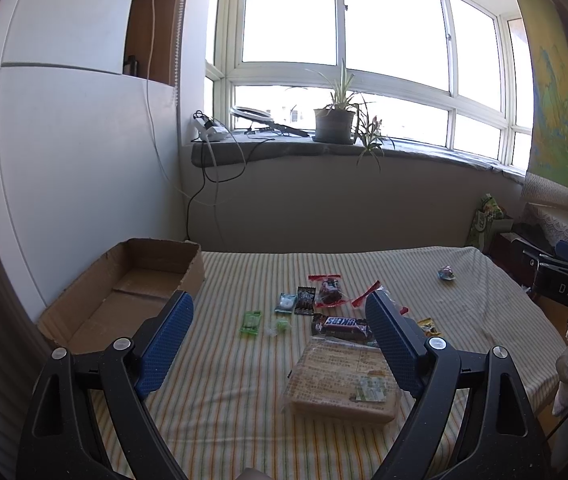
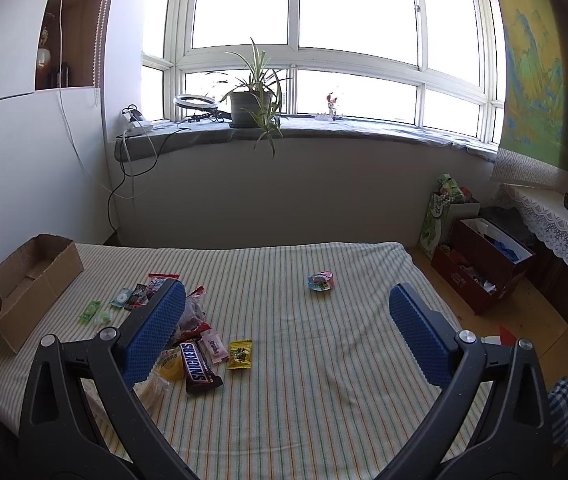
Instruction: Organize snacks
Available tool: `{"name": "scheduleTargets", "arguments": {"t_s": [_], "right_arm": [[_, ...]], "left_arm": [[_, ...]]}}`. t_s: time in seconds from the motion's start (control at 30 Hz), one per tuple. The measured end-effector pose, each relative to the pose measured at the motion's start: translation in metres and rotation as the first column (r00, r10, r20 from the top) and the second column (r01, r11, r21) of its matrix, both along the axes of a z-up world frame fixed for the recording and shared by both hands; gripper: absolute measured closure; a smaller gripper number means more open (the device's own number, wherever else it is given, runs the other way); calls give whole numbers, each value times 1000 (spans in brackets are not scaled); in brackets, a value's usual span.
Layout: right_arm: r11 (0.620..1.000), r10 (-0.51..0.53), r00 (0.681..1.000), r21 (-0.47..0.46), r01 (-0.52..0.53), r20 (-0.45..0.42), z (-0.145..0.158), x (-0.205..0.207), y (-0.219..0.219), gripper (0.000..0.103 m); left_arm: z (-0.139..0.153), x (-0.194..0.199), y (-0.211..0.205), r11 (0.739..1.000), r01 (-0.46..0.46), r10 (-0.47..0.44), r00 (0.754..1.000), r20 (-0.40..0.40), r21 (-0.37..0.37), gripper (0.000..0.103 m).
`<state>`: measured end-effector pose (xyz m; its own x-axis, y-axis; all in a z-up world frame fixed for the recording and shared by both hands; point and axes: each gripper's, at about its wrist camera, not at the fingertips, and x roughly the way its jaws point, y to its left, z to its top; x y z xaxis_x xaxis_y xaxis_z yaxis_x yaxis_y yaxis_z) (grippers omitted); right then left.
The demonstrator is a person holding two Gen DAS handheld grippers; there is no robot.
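Both grippers fill the foreground of their own views: my left gripper (image 1: 279,312) and my right gripper (image 2: 288,304) each hang above the striped bed cover (image 2: 324,400) with jaws spread wide and nothing between the blue pads.

Nearest the left gripper lies a large flat clear-wrapped pack (image 1: 342,380). I judge it the heaviest item, fairly stiff, with slippery film; grip it across a short edge, not the flat face.

Just beyond it, touching or overlapping its far edge, lies the Snickers bar (image 2: 199,362). It looks firm and light; close the pads across its narrow width at mid-length.

Beside the bar sit a small yellow packet (image 2: 239,355) and a pink one (image 2: 216,346). Further out are green sachets (image 1: 251,322) and a red-topped clear bag (image 1: 328,290). These appear thin, soft and crinkly; pinch a sealed edge.

One round candy (image 2: 320,281) lies well apart, mid-bed.

An open cardboard box (image 1: 131,280) rests at the left edge, the likely destination; I see no snacks inside it.
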<state>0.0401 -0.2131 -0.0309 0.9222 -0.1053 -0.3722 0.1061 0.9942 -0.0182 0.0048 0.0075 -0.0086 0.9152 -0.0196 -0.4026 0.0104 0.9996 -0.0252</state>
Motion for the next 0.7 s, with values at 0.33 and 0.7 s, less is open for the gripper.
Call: {"name": "scheduleTargets", "arguments": {"t_s": [0.33, 0.7], "right_arm": [[1000, 5, 1000, -3, -6, -5, -2, 0, 3, 0], [1000, 20, 999, 1, -20, -28, -9, 9, 7, 0]], "left_arm": [[-2, 0, 1, 1000, 3, -3, 1000, -6, -10, 15], [-12, 10, 10, 999, 12, -14, 998, -55, -39, 15]]}}
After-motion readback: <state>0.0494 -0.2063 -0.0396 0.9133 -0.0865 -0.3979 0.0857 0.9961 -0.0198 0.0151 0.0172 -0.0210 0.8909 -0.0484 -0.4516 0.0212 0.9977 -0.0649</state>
